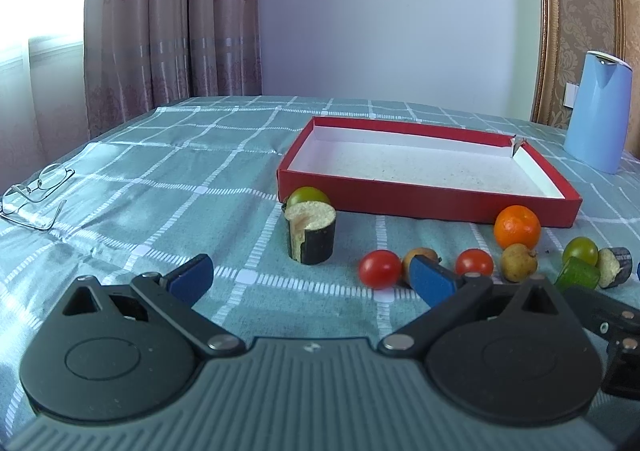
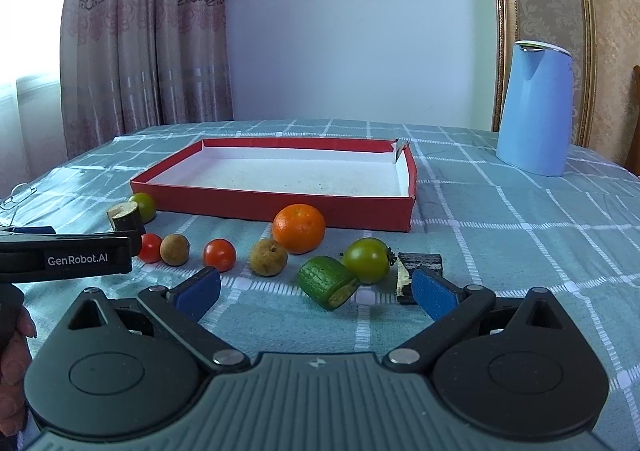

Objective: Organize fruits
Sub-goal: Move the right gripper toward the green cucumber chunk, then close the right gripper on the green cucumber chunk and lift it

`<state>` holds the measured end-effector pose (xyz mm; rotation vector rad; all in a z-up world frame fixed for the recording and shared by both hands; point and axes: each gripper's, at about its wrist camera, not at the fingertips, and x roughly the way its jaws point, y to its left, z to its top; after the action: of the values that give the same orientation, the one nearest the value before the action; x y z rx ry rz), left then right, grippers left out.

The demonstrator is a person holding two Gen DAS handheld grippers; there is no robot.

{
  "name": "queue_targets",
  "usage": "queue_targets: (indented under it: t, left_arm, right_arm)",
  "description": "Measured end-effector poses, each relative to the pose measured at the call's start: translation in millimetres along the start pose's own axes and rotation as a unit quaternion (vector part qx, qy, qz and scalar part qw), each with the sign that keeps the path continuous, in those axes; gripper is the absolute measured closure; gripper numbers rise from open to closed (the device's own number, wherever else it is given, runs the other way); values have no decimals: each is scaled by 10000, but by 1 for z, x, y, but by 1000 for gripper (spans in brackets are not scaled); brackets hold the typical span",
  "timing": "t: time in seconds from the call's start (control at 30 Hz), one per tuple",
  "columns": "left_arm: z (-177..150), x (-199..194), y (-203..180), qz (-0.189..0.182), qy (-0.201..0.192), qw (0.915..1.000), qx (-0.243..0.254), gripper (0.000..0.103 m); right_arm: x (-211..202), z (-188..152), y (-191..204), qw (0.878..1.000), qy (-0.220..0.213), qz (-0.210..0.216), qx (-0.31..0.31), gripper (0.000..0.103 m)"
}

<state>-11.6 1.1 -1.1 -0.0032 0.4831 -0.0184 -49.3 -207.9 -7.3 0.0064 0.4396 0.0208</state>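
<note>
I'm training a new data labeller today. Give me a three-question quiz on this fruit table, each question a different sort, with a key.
1. True or false: the red box already holds fruit.
2. Multiple choice: what lies nearest the right tongs? A) the orange B) the green cucumber piece C) the blue kettle
3. Fill in: the number of red tomatoes on the cloth is ___.

Key
1. False: its white floor is bare.
2. B: it lies between the open fingers, untouched.
3. Two: the other sits near the left tongs, also open and holding nothing.
</note>
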Motion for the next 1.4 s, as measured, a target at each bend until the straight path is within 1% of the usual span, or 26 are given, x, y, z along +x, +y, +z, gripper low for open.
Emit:
queue_targets:
  t: [0.07, 0.1, 0.17, 0.47, 0.67, 0.77, 0.87, 0.97, 1.2, 1.33, 1.37, 1.4]
  left_arm:
    - [0, 0, 0, -12, 12, 10000, -3, 0]
    - [0, 0, 0, -19, 13, 10000, -8, 0]
    - [0, 0, 0, -28, 19, 10000, -18, 0]
    - [0, 2, 1, -35, 46, 10000, -48, 0]
    - [0, 3, 1, -63, 67, 9999, -64, 0]
    - [0, 3, 1, -76, 79, 9999, -72, 0]
    - [1, 3, 2, -85, 75, 9999, -79, 0]
    - [1, 3, 2, -117, 86, 9999, -92, 0]
    - [1, 6, 5, -216, 136, 9996, -146, 0]
    - [2, 7, 5, -240, 171, 9994, -174, 0]
    - [2, 7, 5, -243, 173, 9994, -181, 0]
    - [2, 6, 6, -246, 172, 9994, -188, 0]
  right_arm:
    - [0, 0, 0, 10000, -10, 14, 0, 1]
    - [0, 0, 0, 10000, -13, 32, -3, 4]
    - [1, 0, 0, 10000, 19, 54, 2, 6]
    - [-2, -1, 0, 10000, -40, 55, -4, 6]
    - [-1, -1, 0, 9999, 27, 132, -61, 6]
    - [1, 0, -2, 9996, 100, 219, -109, 15]
    - [5, 2, -11, 9993, 200, 325, -18, 20]
    - [8, 4, -19, 9987, 274, 440, 22, 31]
    - [14, 6, -14, 9983, 303, 439, -235, 34]
    - [18, 7, -10, 9978, 364, 451, -320, 42]
    - [20, 7, -10, 9977, 398, 460, -302, 47]
    - [21, 8, -11, 9976, 420, 459, -289, 48]
